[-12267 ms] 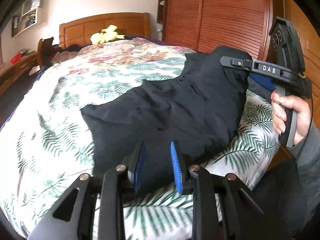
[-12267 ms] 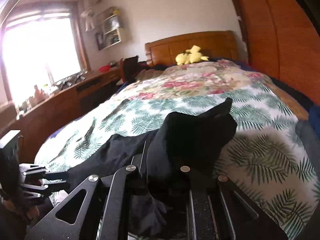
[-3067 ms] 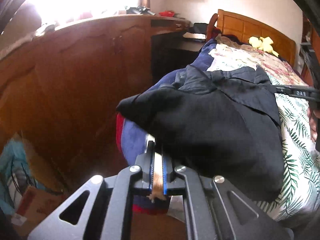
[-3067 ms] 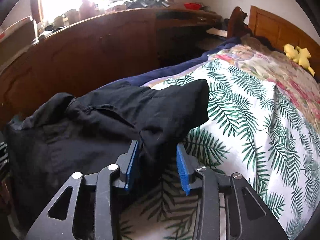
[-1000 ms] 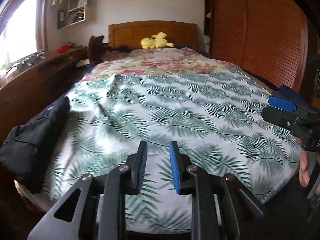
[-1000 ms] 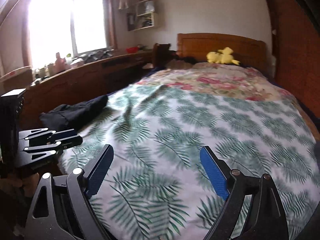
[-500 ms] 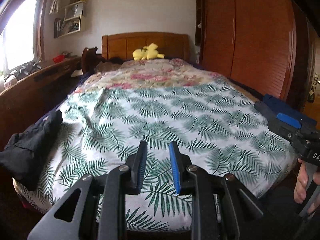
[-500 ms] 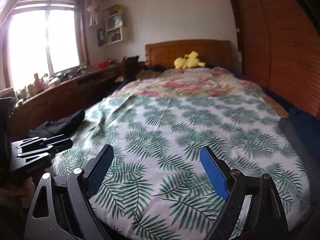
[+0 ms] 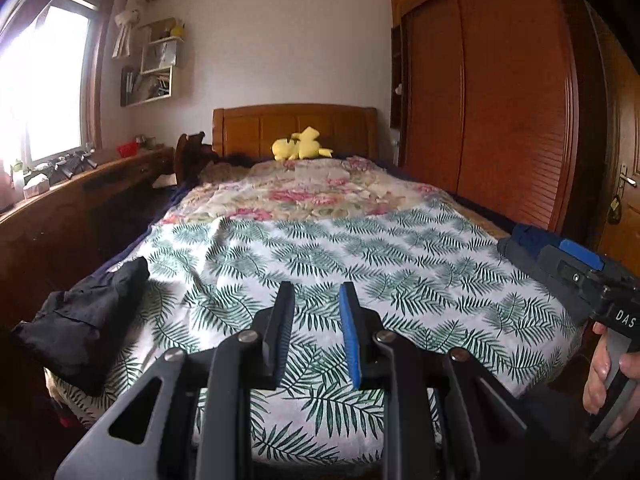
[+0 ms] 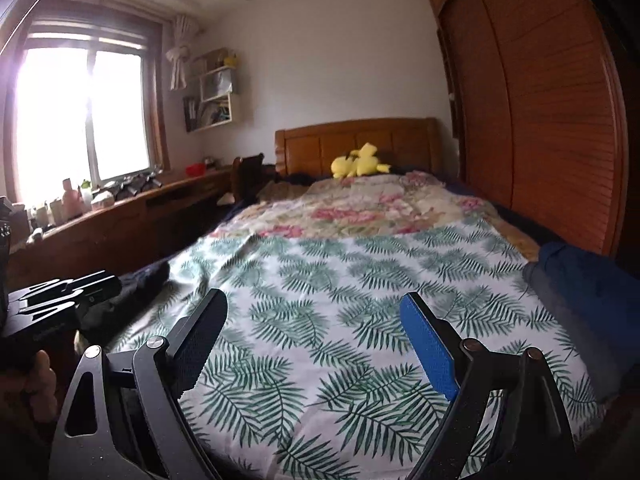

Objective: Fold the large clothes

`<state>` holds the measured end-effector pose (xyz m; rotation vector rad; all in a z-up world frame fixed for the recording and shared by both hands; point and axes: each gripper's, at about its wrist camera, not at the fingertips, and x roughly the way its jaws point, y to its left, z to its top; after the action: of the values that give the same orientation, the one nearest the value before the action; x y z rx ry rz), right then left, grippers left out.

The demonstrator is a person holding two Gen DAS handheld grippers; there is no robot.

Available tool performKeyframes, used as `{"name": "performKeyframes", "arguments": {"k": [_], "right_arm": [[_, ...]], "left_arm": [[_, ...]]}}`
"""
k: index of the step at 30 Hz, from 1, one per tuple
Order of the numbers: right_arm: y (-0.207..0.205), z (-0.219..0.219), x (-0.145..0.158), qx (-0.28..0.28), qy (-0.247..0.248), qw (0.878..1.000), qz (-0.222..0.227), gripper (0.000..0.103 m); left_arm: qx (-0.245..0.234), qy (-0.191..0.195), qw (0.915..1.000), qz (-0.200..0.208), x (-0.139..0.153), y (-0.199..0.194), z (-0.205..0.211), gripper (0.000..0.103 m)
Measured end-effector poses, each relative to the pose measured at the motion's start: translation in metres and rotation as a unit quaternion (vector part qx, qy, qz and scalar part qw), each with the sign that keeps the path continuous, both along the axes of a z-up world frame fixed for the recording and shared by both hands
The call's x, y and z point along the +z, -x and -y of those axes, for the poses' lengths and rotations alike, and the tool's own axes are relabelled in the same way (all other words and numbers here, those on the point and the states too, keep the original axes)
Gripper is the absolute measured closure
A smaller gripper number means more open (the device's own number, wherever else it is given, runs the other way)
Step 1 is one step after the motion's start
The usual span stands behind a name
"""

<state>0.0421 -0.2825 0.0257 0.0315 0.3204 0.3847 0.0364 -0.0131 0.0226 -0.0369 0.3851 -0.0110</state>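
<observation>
A folded black garment (image 9: 82, 316) lies on the front left corner of the bed; in the right wrist view only part of the black garment (image 10: 140, 280) shows behind the other tool. A blue and grey pile of clothes (image 10: 588, 300) sits at the bed's right edge, also in the left wrist view (image 9: 528, 240). My left gripper (image 9: 316, 332) hangs over the foot of the bed, empty, jaws a small gap apart. My right gripper (image 10: 316, 344) is wide open and empty above the fern-print sheet (image 10: 340, 300).
A yellow plush toy (image 9: 300, 149) lies by the wooden headboard (image 9: 296, 128). A floral quilt (image 9: 304, 196) covers the bed's far half. A long wooden desk (image 10: 128, 220) runs along the left under the window. A wooden wardrobe (image 9: 500, 112) stands on the right.
Both grippers let go of the black garment, which now lies on the bed's left corner. Both have drawn back and up from the foot of the bed in the last second.
</observation>
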Motion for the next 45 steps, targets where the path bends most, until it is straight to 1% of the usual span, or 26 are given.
{"name": "performKeyframes", "arguments": {"k": [3, 8, 45], "right_arm": [[0.003, 0.001, 0.004, -0.002, -0.003, 1.0, 0.006, 0.013], [0.003, 0.003, 0.005, -0.002, -0.004, 1.0, 0.004, 0.013], [0.006, 0.009, 0.008, -0.006, -0.003, 1.0, 0.012, 0.013]], "left_arm": [[0.0, 0.003, 1.0, 0.006, 0.004, 0.005, -0.001, 0.082], [0.0, 0.008, 1.0, 0.006, 0.003, 0.007, -0.002, 0.082], [0.003, 0.004, 1.0, 0.008, 0.003, 0.017, 0.005, 0.081]]}}
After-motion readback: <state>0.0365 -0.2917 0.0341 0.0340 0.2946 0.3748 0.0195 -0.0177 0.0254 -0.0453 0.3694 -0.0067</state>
